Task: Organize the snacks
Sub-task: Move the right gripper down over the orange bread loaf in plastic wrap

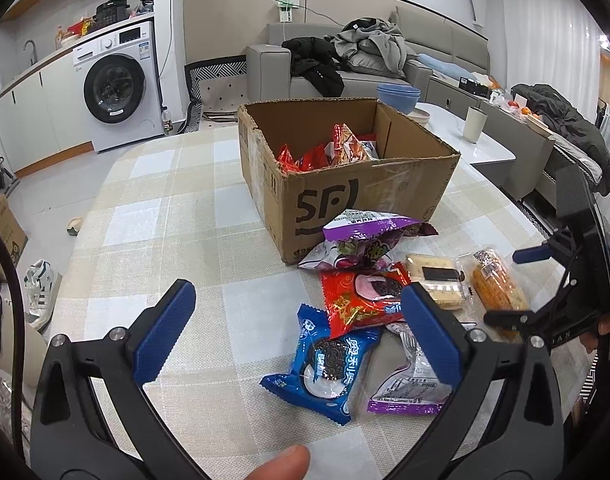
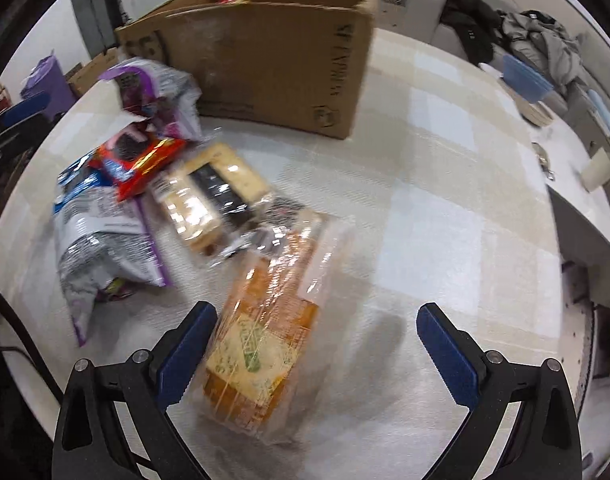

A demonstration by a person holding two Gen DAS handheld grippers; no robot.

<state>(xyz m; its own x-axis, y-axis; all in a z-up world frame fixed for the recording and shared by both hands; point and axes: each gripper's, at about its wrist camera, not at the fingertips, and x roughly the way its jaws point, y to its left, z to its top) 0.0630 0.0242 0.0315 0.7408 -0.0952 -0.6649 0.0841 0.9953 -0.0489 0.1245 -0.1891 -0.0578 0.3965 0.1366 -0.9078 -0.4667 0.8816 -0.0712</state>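
Tablecloth (image 1: 153,216); both tongs wide, empty.

Left gripper (image 1: 297,332) is hovering with its jaws spread wide, a fingertip (image 1: 283,465) showing beneath it. Right gripper (image 2: 317,344) is likewise gaping, both blue pads (image 2: 445,354) parted, gripping nothing.

- Box (image 1: 369,196) on worktop (image 1: 165,216), packets (image 1: 337,148) inside.
- Loose snacks (image 1: 357,304) on worktop before box.
- Wrapped bread (image 2: 265,336) rightmost, beside biscuit pack (image 2: 213,196).
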